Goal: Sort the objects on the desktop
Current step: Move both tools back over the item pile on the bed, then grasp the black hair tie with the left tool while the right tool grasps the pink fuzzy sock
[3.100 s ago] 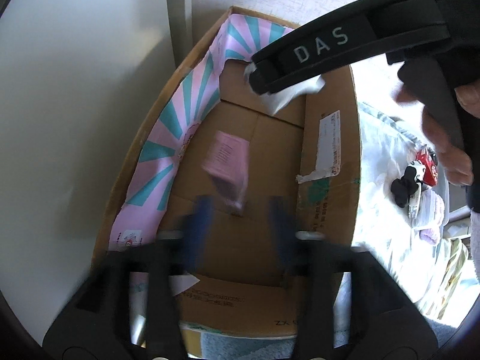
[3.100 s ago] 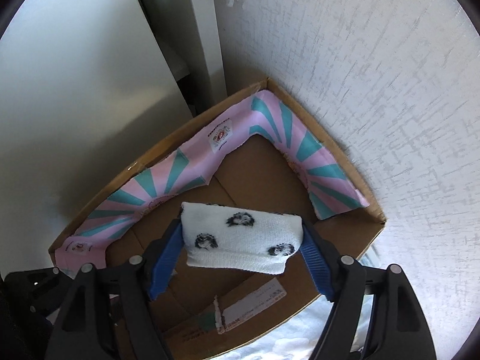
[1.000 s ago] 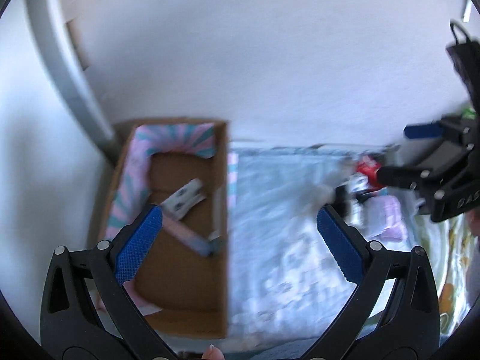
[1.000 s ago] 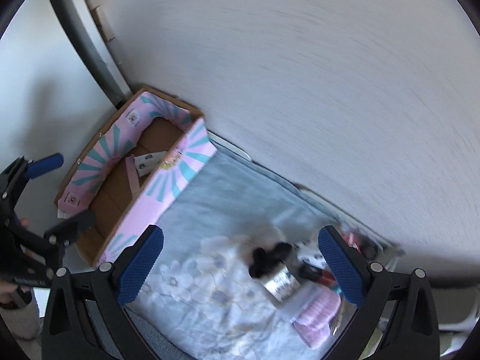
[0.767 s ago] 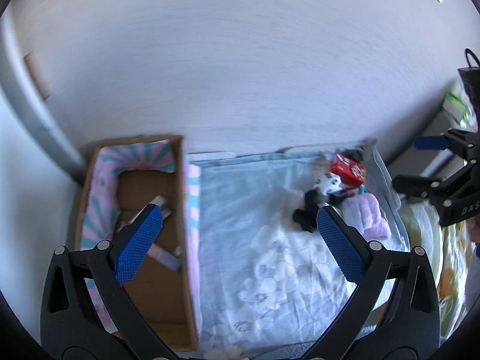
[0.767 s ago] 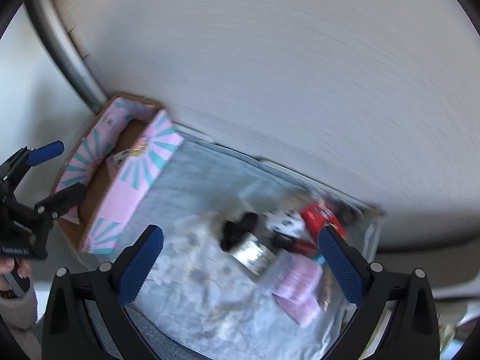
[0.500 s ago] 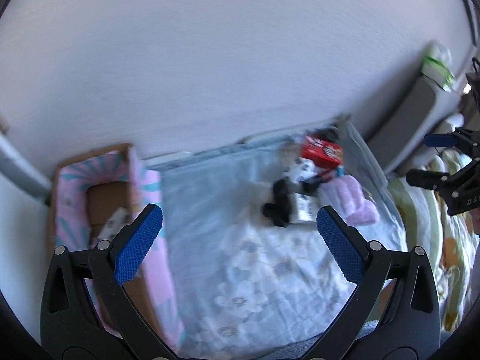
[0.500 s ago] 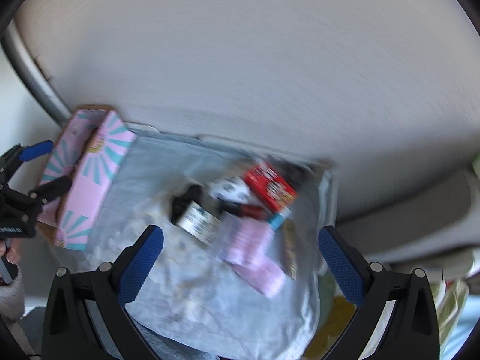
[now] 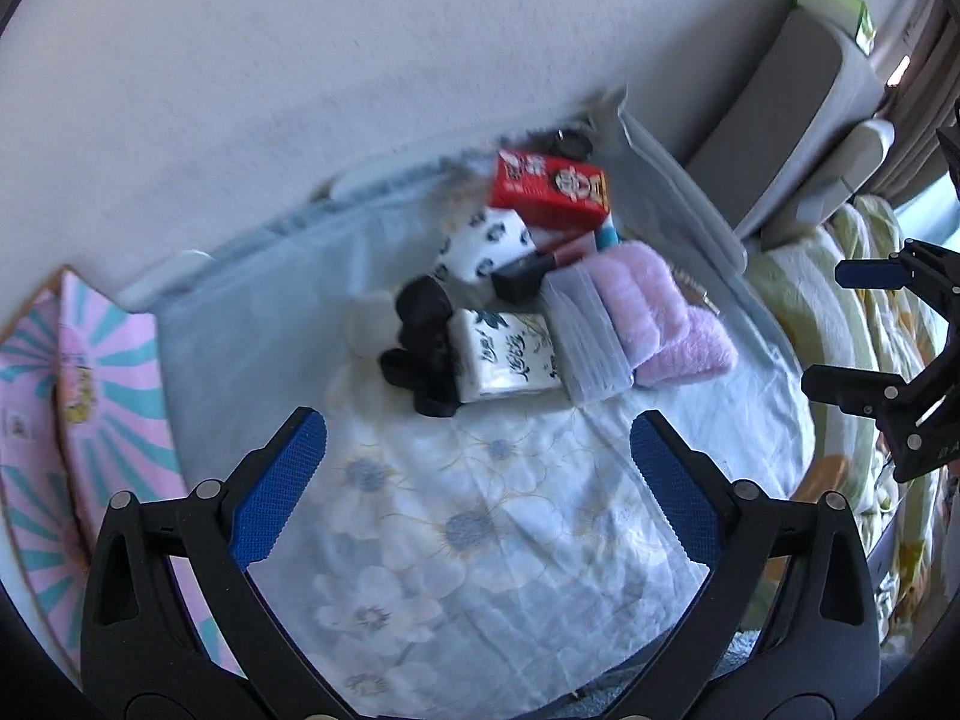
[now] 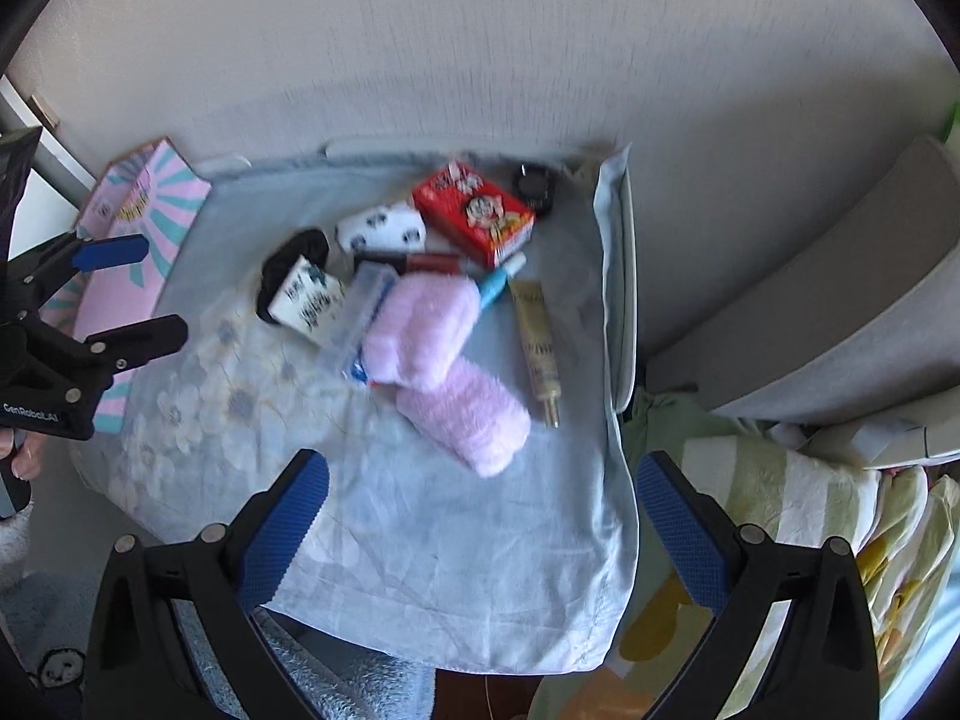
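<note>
My left gripper (image 9: 477,471) and right gripper (image 10: 480,531) both hang above the desk's near edge, fingers (image 9: 279,483) spread wide and empty. Below them lies a pale flowered cloth (image 9: 480,510) covering the desk (image 10: 627,300). Toward the far edge sits the pile: pink fluffy socks (image 10: 447,360), a clear packet (image 9: 585,339), a tissue pack (image 9: 510,354), a black scrunchie (image 9: 423,348), a tube (image 10: 540,348), then a red box (image 9: 549,186). At the left edge stands the pink striped box (image 9: 102,384).

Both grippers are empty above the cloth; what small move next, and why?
Probably lower the open right gripper onto the nearest fluffy pink towel roll: it lies at the pile's near edge, unobstructed, while the pink-and-teal cardboard box waits left.
</note>
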`<state>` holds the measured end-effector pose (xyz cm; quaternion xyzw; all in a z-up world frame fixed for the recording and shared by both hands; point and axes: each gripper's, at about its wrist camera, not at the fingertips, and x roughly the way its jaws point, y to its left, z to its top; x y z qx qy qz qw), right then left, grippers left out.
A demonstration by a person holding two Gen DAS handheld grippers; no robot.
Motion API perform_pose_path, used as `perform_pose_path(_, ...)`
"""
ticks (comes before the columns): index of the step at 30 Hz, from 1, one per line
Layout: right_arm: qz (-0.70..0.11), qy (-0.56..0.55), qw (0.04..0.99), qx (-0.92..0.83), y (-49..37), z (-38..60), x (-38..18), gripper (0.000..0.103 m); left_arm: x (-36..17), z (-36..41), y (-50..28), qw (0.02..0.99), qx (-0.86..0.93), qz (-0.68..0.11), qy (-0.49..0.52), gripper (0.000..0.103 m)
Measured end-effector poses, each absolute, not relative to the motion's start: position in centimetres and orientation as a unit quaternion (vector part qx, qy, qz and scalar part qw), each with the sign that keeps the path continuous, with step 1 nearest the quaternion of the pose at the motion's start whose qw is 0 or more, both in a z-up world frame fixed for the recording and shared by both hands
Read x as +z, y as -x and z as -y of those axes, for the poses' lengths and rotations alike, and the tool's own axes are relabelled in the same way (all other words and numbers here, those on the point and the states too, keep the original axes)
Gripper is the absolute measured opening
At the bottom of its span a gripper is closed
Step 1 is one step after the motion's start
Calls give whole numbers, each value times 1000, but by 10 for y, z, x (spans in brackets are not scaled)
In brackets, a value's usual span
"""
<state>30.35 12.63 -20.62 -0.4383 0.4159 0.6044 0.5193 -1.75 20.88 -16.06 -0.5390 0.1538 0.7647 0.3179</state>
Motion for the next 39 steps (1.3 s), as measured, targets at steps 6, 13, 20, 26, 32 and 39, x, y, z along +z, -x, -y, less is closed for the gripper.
perform_pose_path(6,-427,438,504,610,-311,-126,-238,99,-182,-211,29,308,766,-159,541,100)
perform_pose_path(13,-406,446,470,644,-308,-132,-265,99,-187,-195,69,277,781,-134,543,100)
perform_pose_path(20,-357,473,437,677,-296,-141,-274,98,-212,-198,95,285,769,-136,556,87)
perform_pose_path(26,-313,510,391,699,-284,-152,-290,69,-234,-202,101,308,750,-132,570,76)
perform_pose_path(32,-282,539,370,702,-274,-156,-305,57,-241,-207,100,322,743,-141,569,57)
perform_pose_path(39,-287,530,371,706,-279,-156,-305,45,-241,-216,92,337,736,-151,567,14)
